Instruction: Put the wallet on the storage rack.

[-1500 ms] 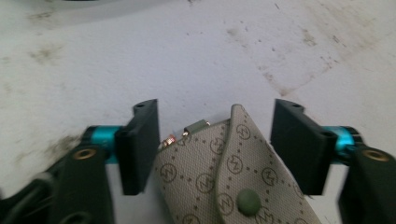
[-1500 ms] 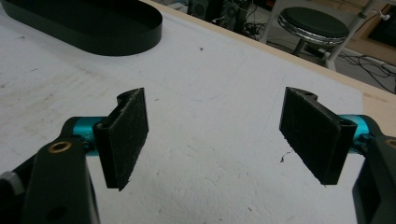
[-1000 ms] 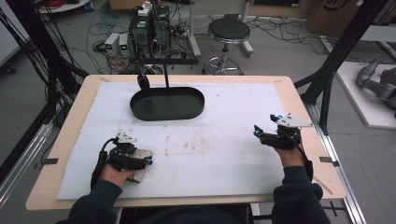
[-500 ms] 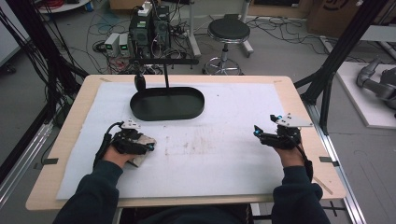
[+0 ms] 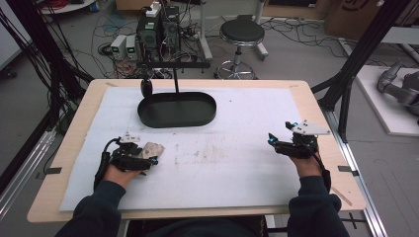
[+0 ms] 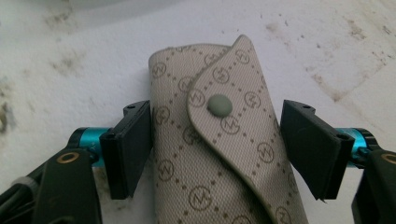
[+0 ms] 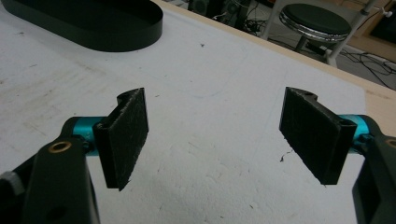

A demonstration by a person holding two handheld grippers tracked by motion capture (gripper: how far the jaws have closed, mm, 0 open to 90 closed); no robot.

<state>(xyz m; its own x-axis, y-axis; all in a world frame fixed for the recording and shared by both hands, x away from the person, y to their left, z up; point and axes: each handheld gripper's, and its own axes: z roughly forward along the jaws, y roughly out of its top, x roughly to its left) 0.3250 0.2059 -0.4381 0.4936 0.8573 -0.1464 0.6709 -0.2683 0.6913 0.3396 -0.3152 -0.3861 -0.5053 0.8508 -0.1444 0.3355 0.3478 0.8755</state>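
Note:
A beige pouch point(image 6: 224, 154) with a printed monogram pattern and a snap button lies on the white mat, at the front left in the high view point(image 5: 153, 149). My left gripper point(image 6: 219, 149) straddles it, and its jaws have just been opening. One pad rests against the pouch's side while the other stands a little clear of it. In the high view the left gripper point(image 5: 148, 157) lies low over the mat. My right gripper point(image 5: 271, 139) hovers at the right side of the mat, open point(image 7: 215, 135) with nothing between its pads.
A black oval tray point(image 5: 148, 118) sits at the back centre of the mat, with a thin black stand point(image 5: 175, 79) and a dark rounded object point(image 5: 146, 88) behind it. A stool point(image 5: 242, 32) and cables are on the floor beyond the table.
The left hand has shifted slightly away from the table's front edge, staying at the pouch. The right hand has not moved.

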